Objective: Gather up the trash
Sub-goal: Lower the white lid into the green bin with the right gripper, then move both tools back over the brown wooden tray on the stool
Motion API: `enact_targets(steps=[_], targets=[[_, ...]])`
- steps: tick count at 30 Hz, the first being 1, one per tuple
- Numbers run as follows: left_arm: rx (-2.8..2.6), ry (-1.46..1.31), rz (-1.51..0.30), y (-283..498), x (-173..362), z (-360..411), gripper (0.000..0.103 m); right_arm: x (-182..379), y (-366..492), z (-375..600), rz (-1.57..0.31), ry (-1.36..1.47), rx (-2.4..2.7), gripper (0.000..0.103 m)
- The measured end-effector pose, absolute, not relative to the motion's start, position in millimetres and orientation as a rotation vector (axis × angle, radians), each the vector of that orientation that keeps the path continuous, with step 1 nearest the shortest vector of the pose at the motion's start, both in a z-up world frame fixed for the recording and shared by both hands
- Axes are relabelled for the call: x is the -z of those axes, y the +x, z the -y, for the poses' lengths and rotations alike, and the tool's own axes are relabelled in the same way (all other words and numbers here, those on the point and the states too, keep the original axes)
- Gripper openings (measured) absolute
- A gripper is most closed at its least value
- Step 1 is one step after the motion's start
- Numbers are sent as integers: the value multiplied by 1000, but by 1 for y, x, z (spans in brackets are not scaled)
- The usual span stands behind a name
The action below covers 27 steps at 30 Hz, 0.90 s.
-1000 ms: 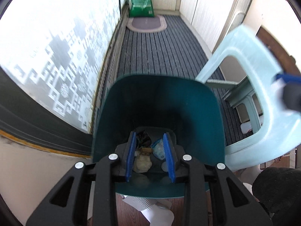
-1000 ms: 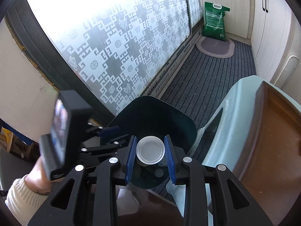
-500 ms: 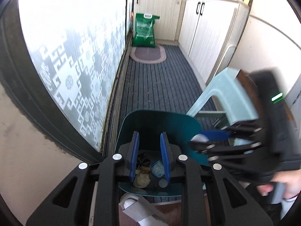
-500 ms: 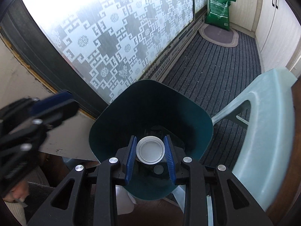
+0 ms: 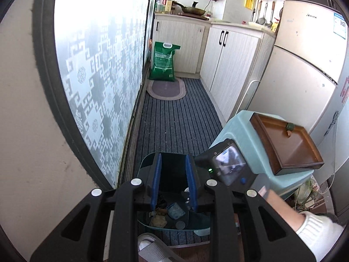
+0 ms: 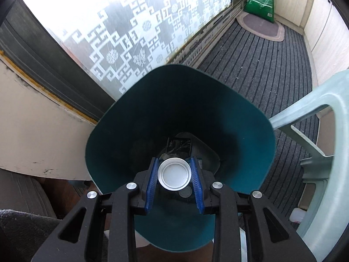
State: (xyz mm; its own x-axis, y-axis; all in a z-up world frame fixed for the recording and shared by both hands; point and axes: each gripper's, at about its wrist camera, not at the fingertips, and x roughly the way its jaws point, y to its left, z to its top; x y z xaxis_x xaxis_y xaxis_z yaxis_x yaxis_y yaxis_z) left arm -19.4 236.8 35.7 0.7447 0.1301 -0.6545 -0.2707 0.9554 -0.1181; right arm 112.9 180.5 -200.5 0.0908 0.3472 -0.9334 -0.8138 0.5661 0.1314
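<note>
While the right gripper (image 6: pixel 174 178) clamps a white lid (image 6: pixel 174 174) above the teal bin's (image 6: pixel 135 118) mouth, inside its rim, the left gripper (image 5: pixel 173 182) hangs empty, jaws apart, above the bin's near edge; striped floor mat (image 5: pixel 174 122) lies open beyond.

two grippers, one loaded

the right gripper (image 6: pixel 174 174) points steeply downward, its blue pads (image 6: pixel 152 184) pressed on a white lid (image 6: pixel 174 174). the left gripper (image 5: pixel 173 180) has its jaws parted with nothing between them. at its 3 o'clock, the right hand (image 5: pixel 281 205) shows in a white sleeve.
</note>
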Motion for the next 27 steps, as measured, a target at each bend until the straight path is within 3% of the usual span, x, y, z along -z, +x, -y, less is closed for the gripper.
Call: enact_targets(steps=[16,18,21,23,27], targets=[[-182,-181,-569,-53,-82,-218,26,249,108,-193,-1252,-573,-872,31],[-179,-187,-556,-55,-86,-217,30,247,108,-193,-1254,-563,-874,40],[-177,-188,-531,-57,-92,-214,34,233,106,-193,-1221,-549,-888,40],[-175,-186,-515,-60,-97,-212,44,217,105,-190,-1188,-529,-904,40],[-149,-184,-462,-64,-108,-205,48,177,100,-184,-1107,-486,-935,40]])
